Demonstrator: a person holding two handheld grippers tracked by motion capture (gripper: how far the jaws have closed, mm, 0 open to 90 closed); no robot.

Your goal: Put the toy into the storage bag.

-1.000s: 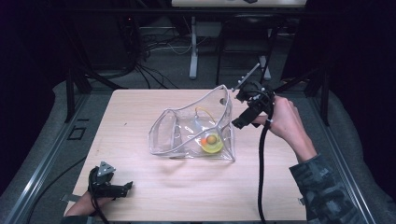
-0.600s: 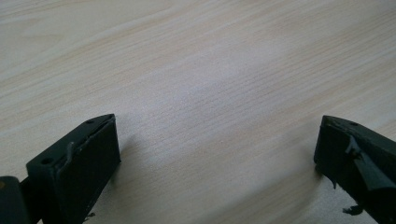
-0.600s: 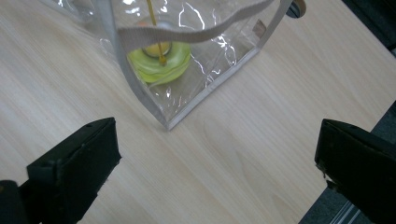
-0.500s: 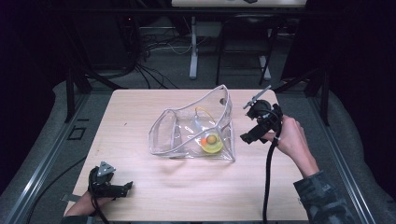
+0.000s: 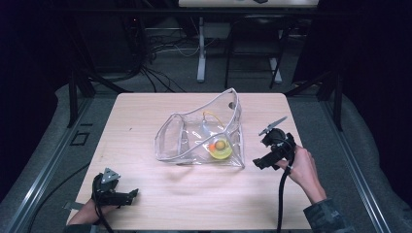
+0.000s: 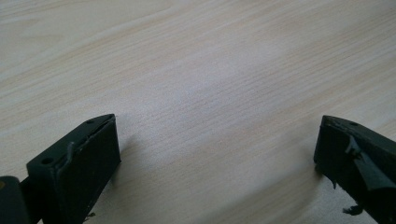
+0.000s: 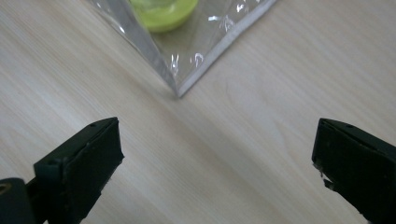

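no brand, label or readable writing was found on the clear plastic bag (image 5: 201,136), on the worktop (image 5: 145,111) or on either set of tongs.

the bag lay near the middle of the worktop, mouth propped open and one corner raised toward the far side. inside it, at the near right part, sat a yellow-green cup (image 5: 221,150) with a small orange thing (image 5: 220,144) in it; what that thing was could not be made out.

the right tongs (image 5: 262,162) stood just right of the bag's near right corner, apart from it, held in the person's right hand (image 5: 303,167). the high view gave their place but not the jaw gap. the right gripper view showed the jaws wide apart and holding nothing, bare wood between them, with the bag's corner (image 7: 180,88) just ahead and the cup (image 7: 161,11) cut off by the top edge.

the left tongs (image 5: 128,194) lay well to the near left of the bag, by the worktop's near edge, the left hand (image 5: 85,213) partly cut off at the bottom of the high view. the left gripper view showed jaws wide and holding nothing, over bare wood grain (image 6: 210,93); the bag was not caught there.

the floor beyond the worktop was dark, its cables and stands hard to make out.
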